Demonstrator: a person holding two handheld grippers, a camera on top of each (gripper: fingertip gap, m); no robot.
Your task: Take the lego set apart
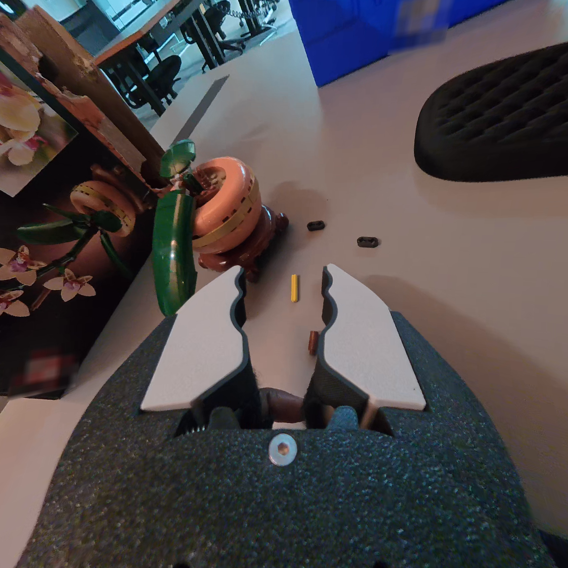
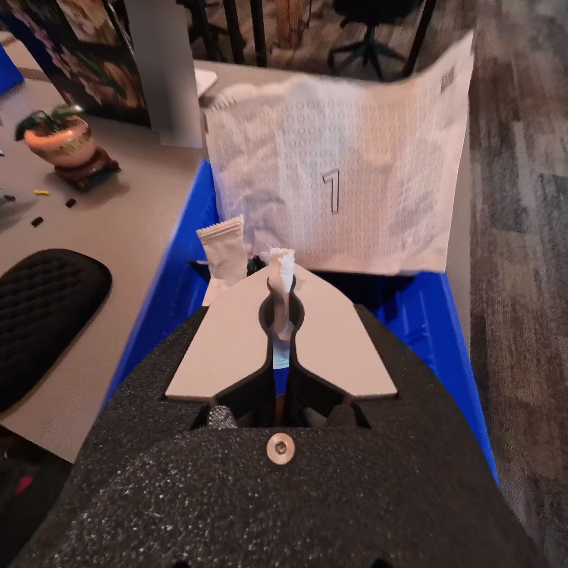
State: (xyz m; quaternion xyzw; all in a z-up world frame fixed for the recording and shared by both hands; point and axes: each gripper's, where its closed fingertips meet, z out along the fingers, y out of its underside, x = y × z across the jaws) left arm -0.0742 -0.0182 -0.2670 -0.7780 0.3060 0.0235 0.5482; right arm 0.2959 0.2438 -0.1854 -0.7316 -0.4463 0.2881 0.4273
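Observation:
The lego flower pot (image 1: 227, 212) stands on the table, pink with a brown base, and green leaves (image 1: 173, 255) hang from it. My left gripper (image 1: 284, 276) is open and empty, low over the table to the right of the pot. A yellow axle (image 1: 294, 288) lies between its fingertips, and a small brown piece (image 1: 312, 342) lies by the right finger. Two black links (image 1: 316, 226) (image 1: 367, 242) lie beyond. My right gripper (image 2: 281, 278) is shut on the crumpled edge of a white paper bag (image 2: 284, 261) over the blue bin (image 2: 172, 276). The pot (image 2: 61, 141) shows far left.
The lego box (image 1: 46, 215) stands left of the pot. A black mesh pad (image 1: 498, 113) lies on the table at the right. In the bin stand a large white paper bag (image 2: 338, 184) and a small white packet (image 2: 224, 249). Office chairs and desks are beyond. The tips of one gripper are about 45 cm away from the tips of the other. The right gripper is farther from the lego flower pot (image 1: 227, 212), some 45 cm, than the left, some 4 cm.

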